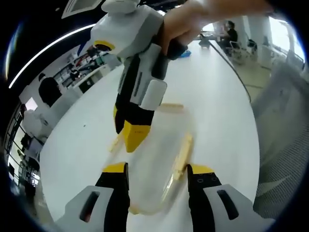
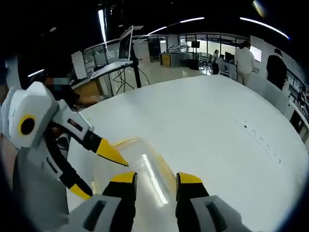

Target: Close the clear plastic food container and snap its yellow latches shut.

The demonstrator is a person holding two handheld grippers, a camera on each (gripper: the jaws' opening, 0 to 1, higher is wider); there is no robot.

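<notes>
**Container lies between my two grippers, long axis running away from my left jaws**

White table (image 1: 217, 92) of a big office carries the clear container (image 1: 154, 159), lid already on it. It lies just ahead of my left gripper (image 1: 157, 174), whose jaws stand apart, its long side running forward from them. One yellow latch (image 1: 181, 157) sits just ahead of the right-hand jaw. My right gripper (image 2: 154, 181), jaws apart too, comes down from the far side over the lid. I judge the left is nearer to this latch.

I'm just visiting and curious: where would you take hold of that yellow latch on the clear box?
Judging by its pose, grip the yellow latch along its free outer edge, coming from the table side. It's a long, thin strip splayed outward from the clear container, so its edge is exposed.
</notes>
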